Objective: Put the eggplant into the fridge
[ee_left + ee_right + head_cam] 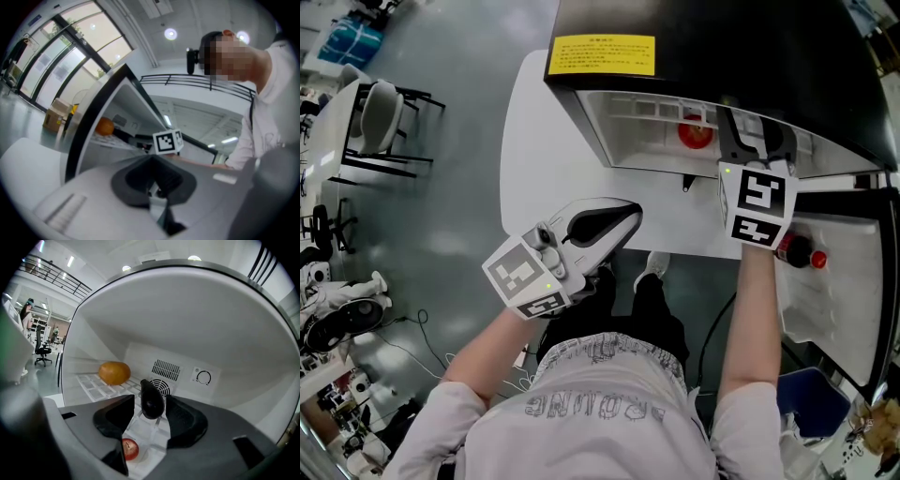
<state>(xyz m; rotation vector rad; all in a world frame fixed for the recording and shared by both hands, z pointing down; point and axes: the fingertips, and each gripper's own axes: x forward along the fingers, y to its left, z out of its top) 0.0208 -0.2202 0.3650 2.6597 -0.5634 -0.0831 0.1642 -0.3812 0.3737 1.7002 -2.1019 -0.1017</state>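
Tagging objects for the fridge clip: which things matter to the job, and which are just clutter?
Job:
- eggplant, between the open jaws of the right tool
- fridge, standing open

Lying about:
- orange on the shelf
- red apple
- red-capped bottle

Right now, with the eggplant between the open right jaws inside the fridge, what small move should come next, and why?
Probably draw the right gripper straight back out of the fridge. Its jaws stand apart, and the eggplant seems to rest on the wire shelf between them, so nothing is left to carry.
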